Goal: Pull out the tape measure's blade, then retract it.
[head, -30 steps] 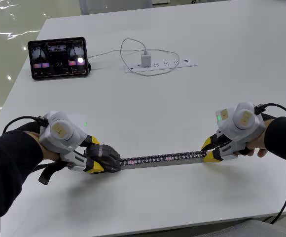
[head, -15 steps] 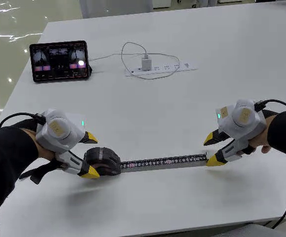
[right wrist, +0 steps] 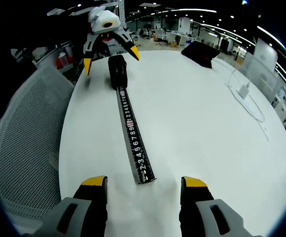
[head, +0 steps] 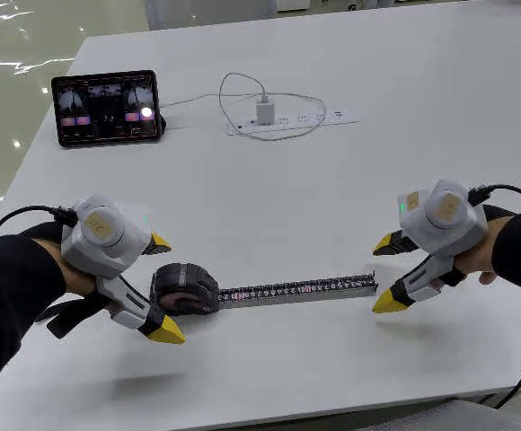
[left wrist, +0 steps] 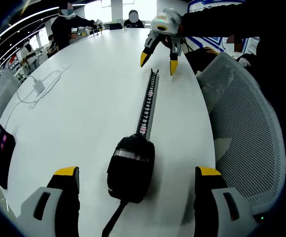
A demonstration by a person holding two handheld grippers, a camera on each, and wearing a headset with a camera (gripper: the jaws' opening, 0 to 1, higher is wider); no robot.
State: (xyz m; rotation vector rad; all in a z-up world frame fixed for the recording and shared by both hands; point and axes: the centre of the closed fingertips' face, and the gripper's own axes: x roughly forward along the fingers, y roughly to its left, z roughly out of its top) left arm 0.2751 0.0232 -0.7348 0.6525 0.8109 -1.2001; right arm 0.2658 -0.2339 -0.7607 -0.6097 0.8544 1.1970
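On table (head: 332,180), tape measure (left wrist: 131,167), strap (left wrist: 114,220) cut off

Numerals, seemingly 2 to 9, along blade (right wrist: 132,138)

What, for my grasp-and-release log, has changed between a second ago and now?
The left tongs let go of the tape measure case and opened wide, easing back a little. The right tongs released the tip of the blade and opened. The case stayed put on the table, blade drawn out as before; tablet and power strip unchanged.
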